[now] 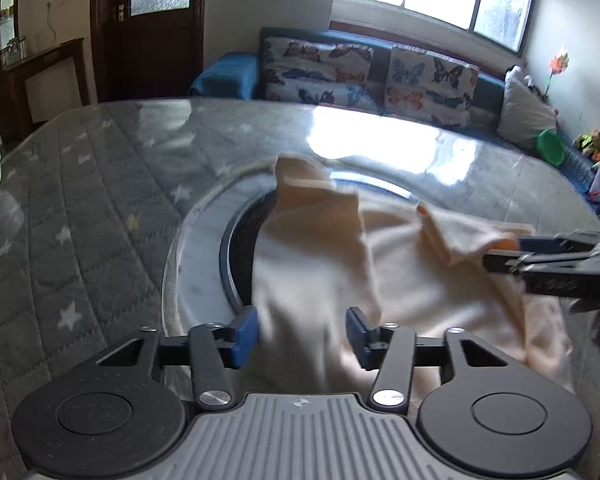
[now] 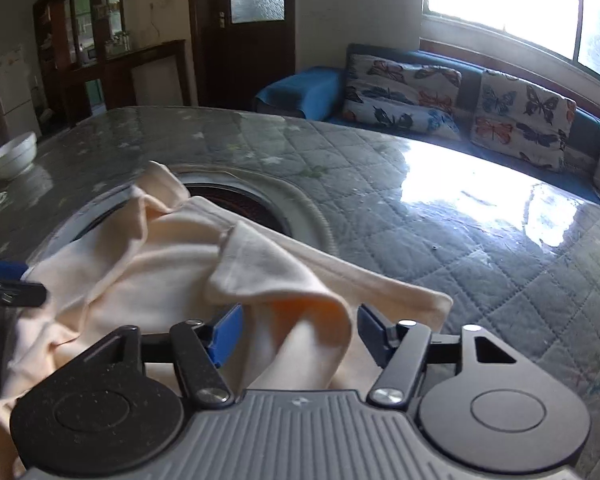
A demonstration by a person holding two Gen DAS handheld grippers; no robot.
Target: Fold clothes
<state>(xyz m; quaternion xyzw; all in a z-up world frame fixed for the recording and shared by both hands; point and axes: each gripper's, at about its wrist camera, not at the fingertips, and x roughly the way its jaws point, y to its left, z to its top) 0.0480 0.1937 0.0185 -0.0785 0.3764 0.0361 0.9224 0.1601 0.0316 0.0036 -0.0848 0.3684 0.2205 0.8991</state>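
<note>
A cream garment (image 1: 320, 248) lies rumpled on the table, draped over a round recess (image 1: 236, 248) in its middle. My left gripper (image 1: 302, 330) stands open at the garment's near edge; cloth runs between its blue pads (image 1: 246, 332) without being pinched. In the right wrist view a raised fold of the same garment (image 2: 148, 264) sits between the blue pads (image 2: 228, 332) of my right gripper (image 2: 299, 332), which are apart and not pressing on it. Each gripper shows at the edge of the other's view: the right gripper (image 1: 500, 250) on the right, the left gripper (image 2: 4, 280) on the left.
The table (image 2: 440, 232) has a grey quilted star cover under a glossy sheet with window glare. A white bowl (image 2: 14, 154) stands at its far left. Behind the table is a blue sofa with butterfly cushions (image 2: 400, 92); a green round lid or dish (image 1: 550, 146) lies at the right.
</note>
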